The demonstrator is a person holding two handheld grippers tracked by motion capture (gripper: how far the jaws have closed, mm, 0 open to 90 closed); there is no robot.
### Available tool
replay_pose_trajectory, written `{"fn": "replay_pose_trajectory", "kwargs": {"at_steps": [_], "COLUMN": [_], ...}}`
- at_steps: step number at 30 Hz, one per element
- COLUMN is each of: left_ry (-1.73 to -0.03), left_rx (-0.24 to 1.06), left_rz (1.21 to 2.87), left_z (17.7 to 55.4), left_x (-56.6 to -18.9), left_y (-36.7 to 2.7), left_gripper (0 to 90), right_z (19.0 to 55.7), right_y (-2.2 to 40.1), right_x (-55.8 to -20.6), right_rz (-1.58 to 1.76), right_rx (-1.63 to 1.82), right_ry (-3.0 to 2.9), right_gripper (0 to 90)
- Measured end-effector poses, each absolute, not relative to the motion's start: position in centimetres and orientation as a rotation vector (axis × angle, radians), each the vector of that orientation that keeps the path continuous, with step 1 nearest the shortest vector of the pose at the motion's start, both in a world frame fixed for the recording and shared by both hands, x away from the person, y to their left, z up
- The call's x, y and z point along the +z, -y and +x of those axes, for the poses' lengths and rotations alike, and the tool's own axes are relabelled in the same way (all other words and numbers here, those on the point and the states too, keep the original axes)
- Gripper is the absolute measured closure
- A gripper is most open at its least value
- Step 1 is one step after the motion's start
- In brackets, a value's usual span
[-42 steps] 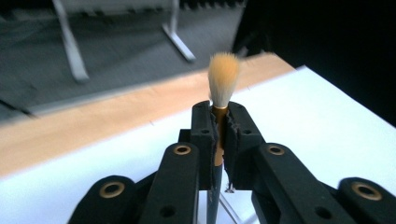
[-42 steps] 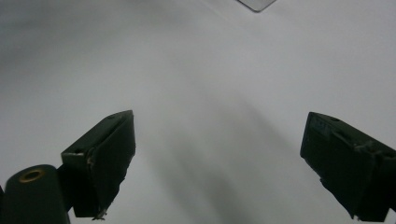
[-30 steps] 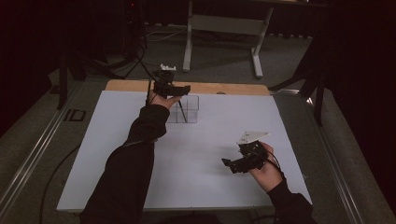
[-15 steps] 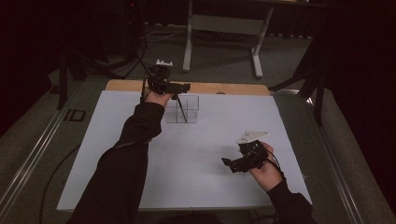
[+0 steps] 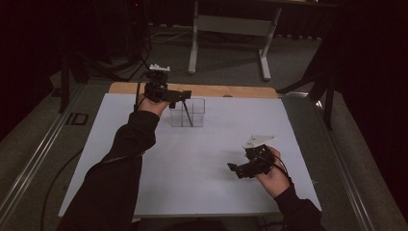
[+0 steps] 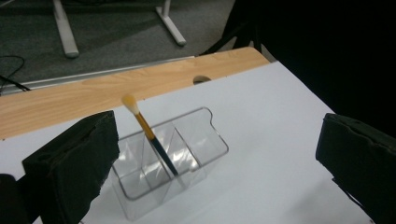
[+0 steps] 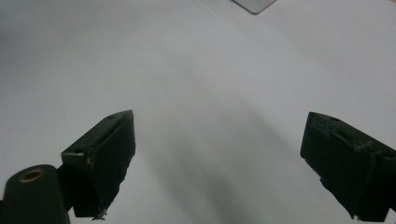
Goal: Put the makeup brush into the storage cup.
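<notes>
A clear plastic organizer (image 5: 193,114) (image 6: 196,140) with several compartments stands on the white sheet near the table's far edge. A brush (image 5: 186,114) (image 6: 150,134) with a yellow and dark handle leans in it, pale bristles up. My left gripper (image 5: 184,94) hovers just above and left of the organizer, and its jaws have just been opening. They stand wide with nothing between the pads (image 6: 74,163). My right gripper (image 5: 234,169) (image 7: 215,154) is open over bare white sheet at the near right and holds nothing.
The white sheet (image 5: 216,144) covers most of the table, with a wooden strip (image 5: 240,91) and a cable hole (image 6: 201,80) at the far edge. Metal rails run along both sides. A grey table frame (image 5: 231,24) stands on the floor beyond.
My left gripper has drawn back up and to the left from the organizer, and the brush stays standing inside. The right gripper has not moved.
</notes>
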State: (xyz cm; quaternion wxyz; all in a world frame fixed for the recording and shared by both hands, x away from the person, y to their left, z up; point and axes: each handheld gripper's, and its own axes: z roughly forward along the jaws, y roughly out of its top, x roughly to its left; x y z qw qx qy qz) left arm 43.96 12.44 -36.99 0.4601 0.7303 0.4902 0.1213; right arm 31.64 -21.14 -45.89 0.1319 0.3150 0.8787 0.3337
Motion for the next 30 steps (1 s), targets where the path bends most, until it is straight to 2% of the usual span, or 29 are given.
{"fn": "replay_pose_trajectory", "kwargs": {"at_steps": [5, 16, 30], "left_ry": [-1.143, -1.036, -0.958], "left_rx": [0.247, 0.23, 0.219], "left_rz": [1.77, 1.839, 1.857], "left_z": [42.4, 38.3, 34.2], "left_x": [-36.6, -36.7, -39.3], "left_y": [-13.3, -13.7, -13.9], "left_gripper": [0.0, 0.0, 0.0], "right_z": [31.6, 31.6, 31.6], "right_y": [21.0, 20.8, 20.8], "right_x": [-45.9, -45.9, -45.8], "right_rz": [0.914, 0.911, 0.912], "right_rx": [0.967, 0.973, 0.978], "right_ry": [-2.555, -2.552, -2.548], "right_gripper": [10.0, 10.1, 10.0]}}
